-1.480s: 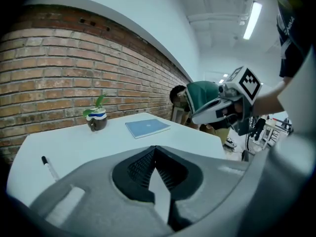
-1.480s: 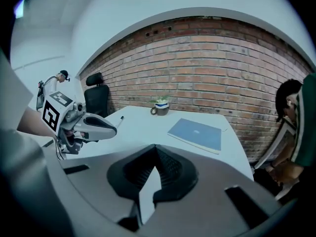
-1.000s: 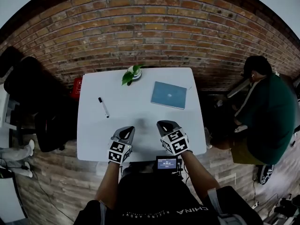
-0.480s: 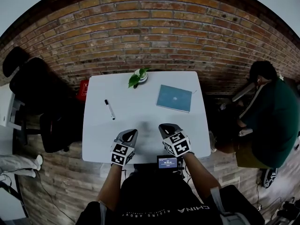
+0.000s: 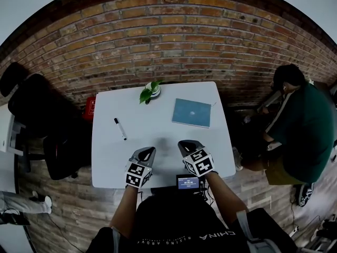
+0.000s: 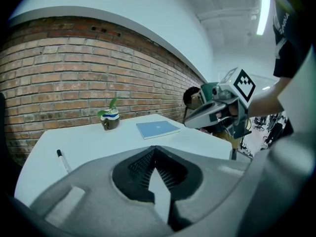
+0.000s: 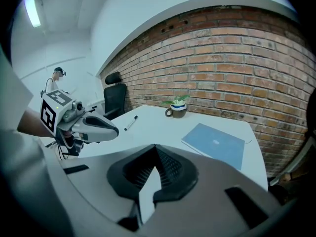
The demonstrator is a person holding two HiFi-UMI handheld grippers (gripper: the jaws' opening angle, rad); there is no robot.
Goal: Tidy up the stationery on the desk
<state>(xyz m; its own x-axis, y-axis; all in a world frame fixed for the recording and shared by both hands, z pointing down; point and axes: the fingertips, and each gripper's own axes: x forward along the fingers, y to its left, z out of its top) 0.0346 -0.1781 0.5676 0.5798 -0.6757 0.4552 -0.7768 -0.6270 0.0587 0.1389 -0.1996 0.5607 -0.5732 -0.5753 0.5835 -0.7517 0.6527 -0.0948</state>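
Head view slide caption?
Left gripper and right gripper, shut and empty, above desk with marker, blue notebook, potted plant.

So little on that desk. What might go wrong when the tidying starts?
The pen is thin; if nudged, it may roll toward the edge of the desk. The notebook lies flat, so it may be hard to pinch and could slide instead. Reaching far back could tip the potted plant.

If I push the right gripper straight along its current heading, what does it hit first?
Probably bare desk: the right gripper, shut and empty, tilts down at an open patch, with the notebook off to its right. Depth is uncertain.
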